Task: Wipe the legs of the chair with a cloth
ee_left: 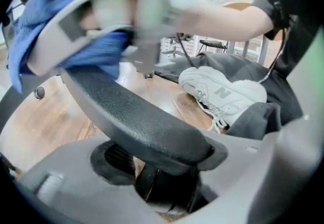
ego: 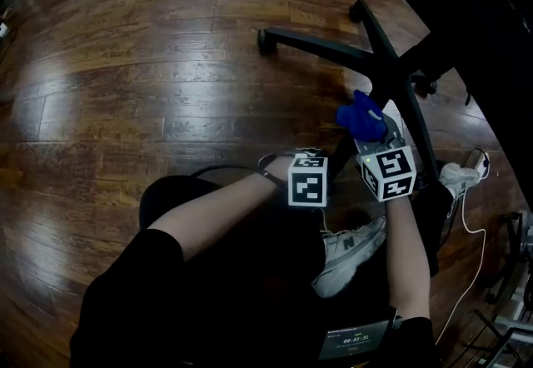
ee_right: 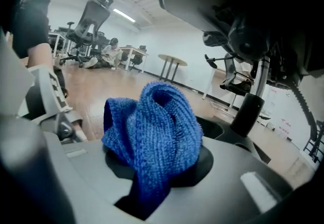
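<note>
Right of centre, the right tool [ego: 366, 131] clenches the blue cloth [ego: 360, 115], probably soft and light, by its bunched middle at the chair base [ego: 391, 75]; the left tool [ee_left: 162, 172] grasps a stiff chair leg [ee_left: 136, 116].

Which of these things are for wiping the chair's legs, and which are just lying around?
For the job:
- blue cloth, pinched in the right tool
- black chair leg, gripped by the left tool
- other legs of that chair

Just lying about:
- white cable on the floor
- white shoe, on the person's foot
- office chair far off
</note>
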Demonstrator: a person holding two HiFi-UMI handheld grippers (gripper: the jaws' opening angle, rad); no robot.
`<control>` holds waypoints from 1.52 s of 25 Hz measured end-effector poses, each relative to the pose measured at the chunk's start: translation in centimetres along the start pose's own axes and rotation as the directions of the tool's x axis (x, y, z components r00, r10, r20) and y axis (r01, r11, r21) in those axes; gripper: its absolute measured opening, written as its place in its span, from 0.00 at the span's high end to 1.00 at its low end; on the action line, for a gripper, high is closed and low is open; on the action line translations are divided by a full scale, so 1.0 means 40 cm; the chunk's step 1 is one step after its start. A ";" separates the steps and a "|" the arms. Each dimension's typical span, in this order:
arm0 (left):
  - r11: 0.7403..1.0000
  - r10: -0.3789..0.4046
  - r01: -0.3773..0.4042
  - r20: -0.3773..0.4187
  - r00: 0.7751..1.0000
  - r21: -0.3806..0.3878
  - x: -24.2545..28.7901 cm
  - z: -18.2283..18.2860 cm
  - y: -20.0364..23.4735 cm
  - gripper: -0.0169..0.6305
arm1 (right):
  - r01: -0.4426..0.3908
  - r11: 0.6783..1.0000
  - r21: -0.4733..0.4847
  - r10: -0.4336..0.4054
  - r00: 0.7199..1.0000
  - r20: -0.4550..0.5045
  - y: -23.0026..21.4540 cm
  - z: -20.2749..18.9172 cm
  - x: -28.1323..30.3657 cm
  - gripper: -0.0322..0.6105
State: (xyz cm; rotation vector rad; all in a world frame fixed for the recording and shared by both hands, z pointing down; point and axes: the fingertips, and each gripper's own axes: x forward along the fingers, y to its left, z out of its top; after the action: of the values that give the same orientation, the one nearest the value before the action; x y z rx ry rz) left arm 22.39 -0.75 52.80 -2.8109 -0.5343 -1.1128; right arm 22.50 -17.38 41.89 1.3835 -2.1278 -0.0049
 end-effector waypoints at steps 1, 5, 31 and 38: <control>1.000 -0.006 0.006 0.000 1.000 0.000 -0.001 0.000 -0.001 0.51 | 0.015 1.000 -0.001 -0.015 1.000 -0.006 -0.024 0.007 0.014 0.79; 0.998 -0.056 0.056 -0.004 0.998 -0.001 -0.008 -0.003 -0.010 0.51 | 0.010 1.000 0.002 -0.010 1.000 0.014 -0.064 0.025 0.032 0.79; 0.990 -0.141 0.140 -0.026 0.990 -0.015 0.010 -0.025 -0.002 0.46 | -0.074 0.994 -0.083 0.077 0.997 0.030 -0.065 0.092 0.144 0.79; 0.994 -0.099 0.099 0.017 0.995 -0.033 0.066 0.013 -0.002 0.45 | -0.061 0.991 -0.123 0.052 0.996 -0.070 -0.029 0.038 0.100 0.79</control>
State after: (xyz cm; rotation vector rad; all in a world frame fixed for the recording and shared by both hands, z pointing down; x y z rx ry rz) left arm 24.48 0.19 54.19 -2.8528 -0.6693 -1.1287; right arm 21.60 -21.72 42.19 1.2341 -2.0744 -0.0680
